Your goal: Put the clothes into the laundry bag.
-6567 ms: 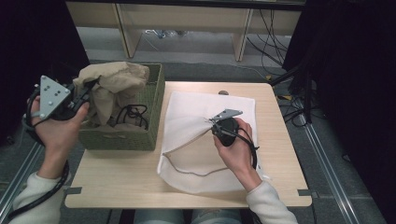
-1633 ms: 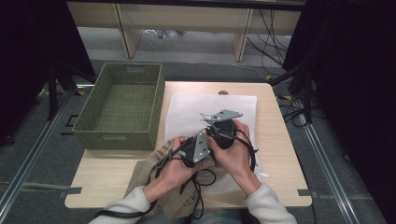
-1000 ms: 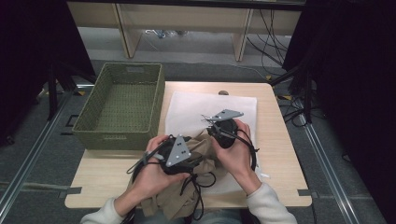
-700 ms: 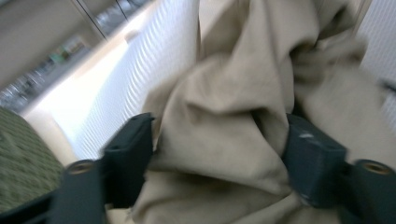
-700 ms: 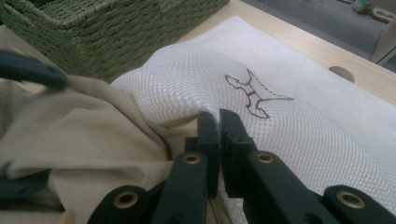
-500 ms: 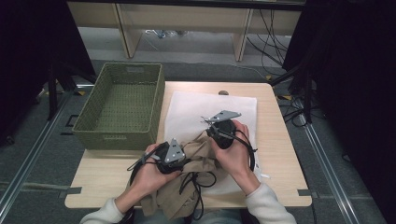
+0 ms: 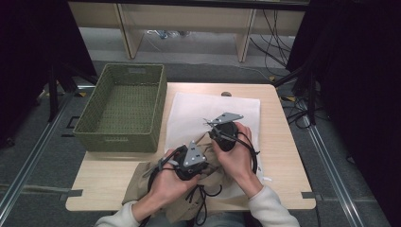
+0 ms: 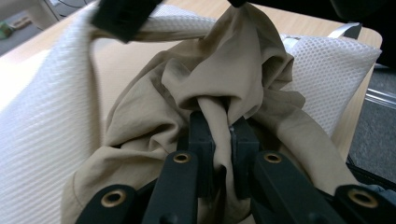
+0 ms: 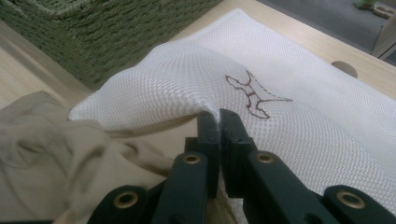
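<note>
My left gripper (image 8: 219,140) has just been closing, and in the left gripper view its two black jaws now stand close together with a bunched fold of the tan garment (image 8: 224,79) pinched between the pads. The fold rises straight up out of the gap and spreads into a crumpled mass above and to both sides of the fingertips, so the cloth lies both between the fingers and all around them.

From the high view I see that gripper (image 7: 201,153) near the front edge of the table (image 7: 283,142), with the tan garment (image 7: 142,182) trailing from it toward the person's side and hanging partly over the table's front edge. Its upper end reaches the near opening of the white mesh bag (image 7: 208,106), which lies flat across the middle of the table.

My right gripper (image 9: 218,122) is clamped tight on the rim of the white mesh bag (image 9: 280,93). In the right gripper view the jaws are nearly touching, with only the thin mesh edge between them, lifted into a small peak at the fingertips. The tan garment (image 9: 56,154) sits just beside and below that raised rim, at the bag's mouth.

In the high view the right gripper (image 7: 218,133) is just beyond the left one, the two hands close together. The green woven basket (image 7: 123,106) stands to the left of the bag, apart from both grippers.
</note>
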